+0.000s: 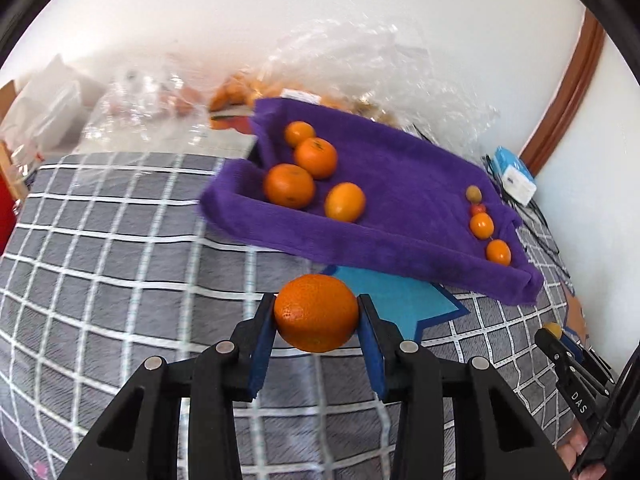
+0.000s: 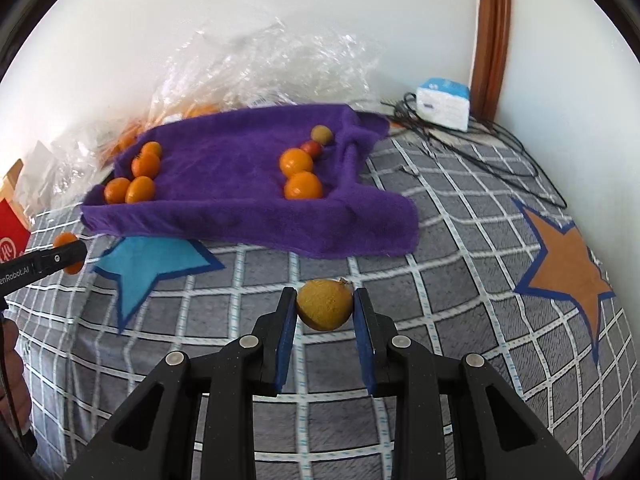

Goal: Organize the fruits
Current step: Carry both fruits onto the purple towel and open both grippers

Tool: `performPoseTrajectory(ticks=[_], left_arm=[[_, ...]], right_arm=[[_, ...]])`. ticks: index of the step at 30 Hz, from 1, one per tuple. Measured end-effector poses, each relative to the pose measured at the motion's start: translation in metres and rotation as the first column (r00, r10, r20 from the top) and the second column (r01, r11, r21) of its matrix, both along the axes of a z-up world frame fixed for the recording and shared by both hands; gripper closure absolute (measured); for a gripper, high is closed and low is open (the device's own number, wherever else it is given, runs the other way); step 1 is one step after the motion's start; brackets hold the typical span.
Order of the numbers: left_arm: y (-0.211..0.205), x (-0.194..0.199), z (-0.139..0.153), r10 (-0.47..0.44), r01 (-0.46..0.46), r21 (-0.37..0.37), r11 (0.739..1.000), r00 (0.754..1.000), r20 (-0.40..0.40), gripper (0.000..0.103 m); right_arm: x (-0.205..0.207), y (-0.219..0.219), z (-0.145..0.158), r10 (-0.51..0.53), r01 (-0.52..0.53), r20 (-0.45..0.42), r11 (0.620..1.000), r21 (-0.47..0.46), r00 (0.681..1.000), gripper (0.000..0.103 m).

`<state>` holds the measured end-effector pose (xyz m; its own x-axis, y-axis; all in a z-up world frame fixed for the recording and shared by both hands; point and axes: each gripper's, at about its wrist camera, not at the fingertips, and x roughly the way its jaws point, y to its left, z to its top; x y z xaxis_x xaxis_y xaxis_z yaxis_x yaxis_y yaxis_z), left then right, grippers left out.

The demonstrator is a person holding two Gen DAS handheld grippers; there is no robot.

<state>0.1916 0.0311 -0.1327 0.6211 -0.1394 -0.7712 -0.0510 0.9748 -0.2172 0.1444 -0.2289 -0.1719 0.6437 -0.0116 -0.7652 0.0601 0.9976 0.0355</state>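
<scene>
An orange [image 1: 316, 312] is clamped between the pads of the left gripper [image 1: 317, 314], above the checked bedspread [image 1: 120, 248], just before the near edge of the purple towel [image 1: 400, 200]. A small yellow fruit [image 2: 325, 305] is pinched in the right gripper [image 2: 325, 308]. Four oranges [image 1: 310, 172] are grouped at the towel's left edge, smaller fruits [image 1: 484, 224] lined along its right edge

Both pictures are bright with soft, even daylight. The white wall [image 1: 320, 12] looks nearly overexposed. The crumpled clear plastic bags [image 2: 272, 52] glint and blur (motion smear also softens the purple fleece cloth [image 1: 400, 200]). Fisheye bending curves the grey checked bedcover [image 2: 440, 240] towards dark round corners.
</scene>
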Motion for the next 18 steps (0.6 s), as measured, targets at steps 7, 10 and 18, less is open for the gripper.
performPoseTrajectory(ticks=[7, 10, 18], left_arm=[[0.021, -0.006, 0.024, 0.032, -0.032, -0.010, 0.999, 0.999, 0.041, 0.065], [0.028, -0.007, 0.031, 0.046, -0.046, -0.008, 0.999, 0.998, 0.053, 0.065], [0.040, -0.004, 0.044, 0.065, -0.064, -0.014, 0.998, 0.995, 0.070, 0.066]], right_arm=[[-0.001, 0.018, 0.018, 0.024, -0.024, 0.023, 1.000, -0.004, 0.999, 0.075], [0.001, 0.023, 0.025, 0.031, -0.031, 0.037, 0.999, -0.009, 0.999, 0.075], [0.011, 0.026, 0.042, 0.028, -0.027, 0.064, 1.000, -0.004, 0.998, 0.075]])
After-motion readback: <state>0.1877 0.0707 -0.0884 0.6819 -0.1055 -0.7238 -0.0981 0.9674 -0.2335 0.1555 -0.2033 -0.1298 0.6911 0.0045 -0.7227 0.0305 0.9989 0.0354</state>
